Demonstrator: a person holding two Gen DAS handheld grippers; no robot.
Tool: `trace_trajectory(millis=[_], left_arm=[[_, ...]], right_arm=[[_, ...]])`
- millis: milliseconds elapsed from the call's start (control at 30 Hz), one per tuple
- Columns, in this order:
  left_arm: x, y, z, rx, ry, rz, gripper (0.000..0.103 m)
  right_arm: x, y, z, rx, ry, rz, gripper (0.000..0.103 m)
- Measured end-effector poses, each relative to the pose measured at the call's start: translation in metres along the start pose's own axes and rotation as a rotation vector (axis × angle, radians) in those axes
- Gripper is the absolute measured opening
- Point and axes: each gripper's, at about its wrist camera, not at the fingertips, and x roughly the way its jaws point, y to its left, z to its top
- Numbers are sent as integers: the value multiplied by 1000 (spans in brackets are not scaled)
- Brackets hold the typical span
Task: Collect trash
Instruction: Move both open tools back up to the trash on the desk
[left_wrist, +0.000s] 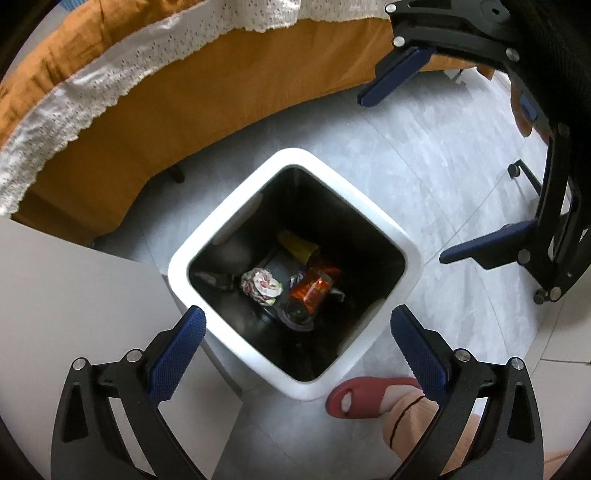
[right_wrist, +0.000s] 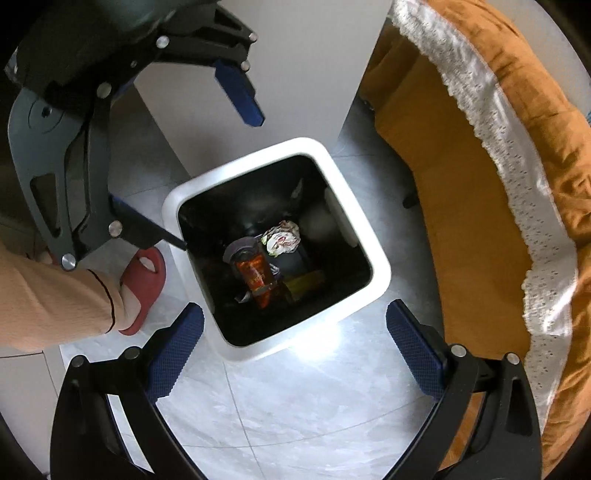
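Both my grippers point steeply down over one white bin (left_wrist: 373, 206) on floor. Left gripper (left_wrist: 295, 343) fingers wide, nothing between; right gripper (right_wrist: 295, 339) likewise. Inside bin: one crumpled paper ball (left_wrist: 260, 286), one orange wrapper (left_wrist: 314, 288), one yellow piece (left_wrist: 297, 243) (rest too dark to count).

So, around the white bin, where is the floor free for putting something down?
Free: grey floor on the bin's side nearest the right wrist view, and the floor between bin and orange bedspread. Crowded: the red slipper touches or nearly touches one corner, a white panel stands close alongside, and trash covers the bin's bottom.
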Motion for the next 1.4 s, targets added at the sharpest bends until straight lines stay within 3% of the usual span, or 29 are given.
trace_trajectory(millis=[167, 467, 600, 767, 967, 1067, 1233, 1400], left_arm=[[-36, -1, 6, -19, -21, -3, 98], [-147, 3, 30, -118, -131, 41, 98], [-208, 6, 39, -171, -187, 86, 98], [-282, 9, 40, -250, -233, 211, 98], [-372, 26, 17, -439, -340, 234, 98], [-405, 36, 1, -527, -379, 267, 98], [-462, 51, -32, -622, -446, 390, 98], [-498, 68, -72, -719, -460, 522, 98]], right_arm=[[-40, -16, 7, 74, -22, -11, 98], [-150, -37, 30, 201, -102, -59, 98], [-207, -39, 45, 252, -162, -95, 98], [-273, -46, 64, 335, -245, -101, 98], [-346, -50, 91, 442, -403, -101, 98], [-367, -55, 112, 508, -486, -42, 98], [-389, -49, 153, 489, -563, 34, 98], [-402, -29, 209, 390, -626, 95, 98]])
